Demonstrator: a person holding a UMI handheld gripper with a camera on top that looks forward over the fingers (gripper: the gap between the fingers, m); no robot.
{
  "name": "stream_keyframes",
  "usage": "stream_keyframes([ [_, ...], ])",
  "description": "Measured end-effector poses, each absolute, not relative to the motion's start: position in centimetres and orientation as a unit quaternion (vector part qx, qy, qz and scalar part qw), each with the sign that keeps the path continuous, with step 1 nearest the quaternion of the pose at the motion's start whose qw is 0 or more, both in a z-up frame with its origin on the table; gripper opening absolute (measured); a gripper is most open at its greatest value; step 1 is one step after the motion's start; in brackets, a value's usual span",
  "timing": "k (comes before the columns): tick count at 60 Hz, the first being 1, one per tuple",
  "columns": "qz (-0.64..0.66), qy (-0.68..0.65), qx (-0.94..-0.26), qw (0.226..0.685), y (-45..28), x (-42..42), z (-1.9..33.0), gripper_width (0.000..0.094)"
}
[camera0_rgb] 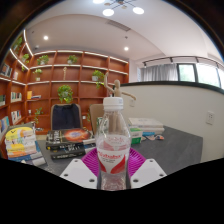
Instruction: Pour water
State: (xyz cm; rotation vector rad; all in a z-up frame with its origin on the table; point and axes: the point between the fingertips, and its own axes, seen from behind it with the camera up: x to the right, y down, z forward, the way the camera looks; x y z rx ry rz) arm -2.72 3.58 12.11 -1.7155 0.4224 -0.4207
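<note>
A clear plastic water bottle [113,140] with a white cap and a white-and-red label stands upright between my gripper's fingers. My gripper [113,163] is shut on the bottle: both pink pads [91,158] press on its lower body at either side. The bottle looks held above the dark grey table [170,148]. Its base is hidden behind the fingers. No cup or other vessel for water shows.
Stacked books [68,136] and a colourful box [20,145] lie on the table's left part. More books [146,127] lie at the right beyond the bottle. A wooden shelf wall [70,85] with plants stands behind, and a white partition [180,105] at the right.
</note>
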Motion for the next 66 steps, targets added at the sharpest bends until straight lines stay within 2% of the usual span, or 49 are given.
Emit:
stream_keyframes([
  [5,-0.169,0.181,-0.751,0.612,4.0,-3.1,10.5,0.0378],
  [12,-0.169,0.178,-0.74,0.627,3.8,-3.2,10.8,0.0388],
  [15,-0.169,0.176,-0.739,0.628,3.7,-3.4,10.9,0.0424],
  [23,-0.154,0.195,-0.736,0.63,3.3,-3.2,10.5,0.055],
  [28,-0.122,0.194,-0.746,0.625,3.0,-4.0,9.8,0.077],
  [34,-0.105,0.199,-0.746,0.627,1.7,-4.7,9.5,0.0786],
  [40,-0.109,0.181,-0.756,0.62,-0.5,-5.7,9.4,0.0899],
  [50,-0.108,0.132,-0.774,0.61,-5.4,-8.7,10.0,0.0891],
  [66,-0.043,0.076,-0.781,0.619,-11.6,-14.6,13.2,0.0884],
])
